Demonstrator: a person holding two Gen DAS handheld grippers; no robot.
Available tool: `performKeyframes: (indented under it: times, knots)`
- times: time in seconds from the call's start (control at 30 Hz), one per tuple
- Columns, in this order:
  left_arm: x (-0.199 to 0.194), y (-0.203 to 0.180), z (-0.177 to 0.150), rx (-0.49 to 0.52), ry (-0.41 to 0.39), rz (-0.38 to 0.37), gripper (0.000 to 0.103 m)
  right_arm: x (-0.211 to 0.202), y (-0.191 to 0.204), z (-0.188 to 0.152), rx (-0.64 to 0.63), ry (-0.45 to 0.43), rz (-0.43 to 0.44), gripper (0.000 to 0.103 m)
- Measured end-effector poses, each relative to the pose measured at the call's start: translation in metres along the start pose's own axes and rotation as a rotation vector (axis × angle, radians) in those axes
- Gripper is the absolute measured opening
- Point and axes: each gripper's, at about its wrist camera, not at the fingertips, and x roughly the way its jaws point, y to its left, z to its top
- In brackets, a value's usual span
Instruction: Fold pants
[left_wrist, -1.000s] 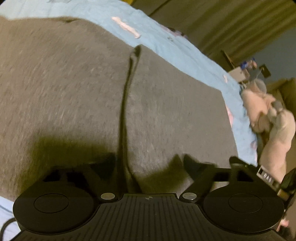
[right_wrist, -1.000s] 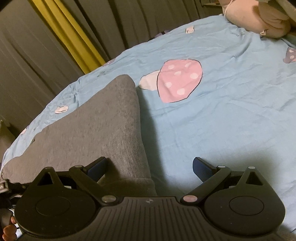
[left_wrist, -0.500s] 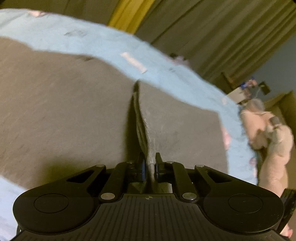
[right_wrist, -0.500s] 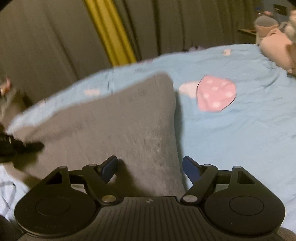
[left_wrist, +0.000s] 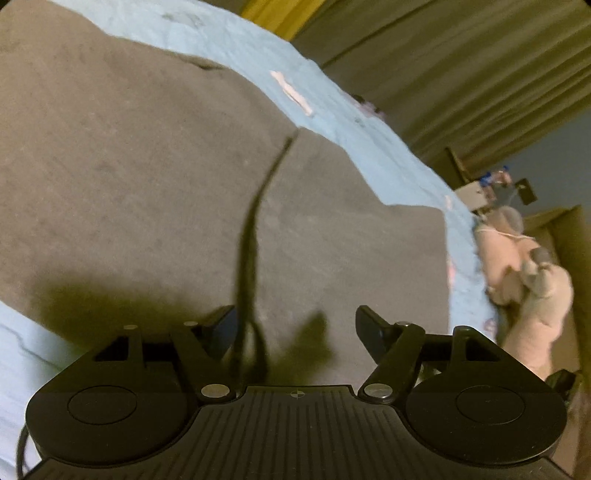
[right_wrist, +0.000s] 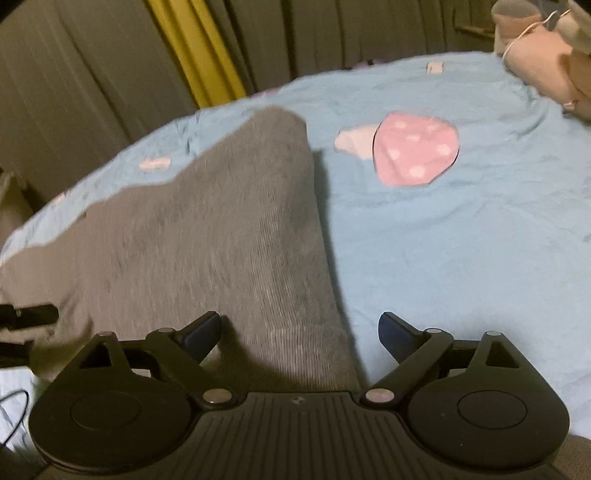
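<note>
Nowhere on the gripper bodies or the cloth can any brand, label or writing be read; only a small cross mark sits at the front edge of each ribbed black housing. Grey pants lie spread on a bed covered by a light blue sheet, filling most of the left wrist view, with a dark seam or fold line running from mid-frame down toward the camera. At the bottom of that view the left gripper has its fingers spread apart and released, gripping nothing, the dark line passing just inside the left-hand one. Its shadow falls on the cloth below. In the right wrist view one narrower grey part of the pants stretches away toward the far edge of the bed, and the right gripper hovers over its near end with fingers likewise parted, the cloth lying between them but unpinched. A pink mushroom print with white dots shows on the sheet well apart from the pants. A pink plush toy lies at the bed's edge, cut off by the frame. Grey curtains and a yellow strip hang behind. Both views are blurred toward the rims, and small clutter beyond the bed cannot be made out.
</note>
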Motion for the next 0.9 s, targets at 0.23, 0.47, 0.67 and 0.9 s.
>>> performKeyframes:
  times: [0.23, 0.47, 0.67, 0.9]
  knots:
    - [-0.018, -0.010, 0.015, 0.034, -0.145, 0.081, 0.078, -0.023, 0.021, 0.006, -0.131, -0.176, -0.001, 0.073]
    - [0.030, -0.034, 0.073, 0.126, -0.106, 0.091, 0.083, 0.012, 0.006, 0.011, -0.052, -0.027, -0.028, 0.076]
    - [0.085, -0.042, 0.101, 0.194, -0.018, 0.084, 0.081, 0.020, -0.007, 0.010, 0.029, -0.001, -0.018, 0.087]
    - [0.091, -0.079, 0.099, 0.329, -0.091, 0.120, 0.024, 0.025, -0.014, 0.011, 0.064, 0.003, -0.002, 0.090]
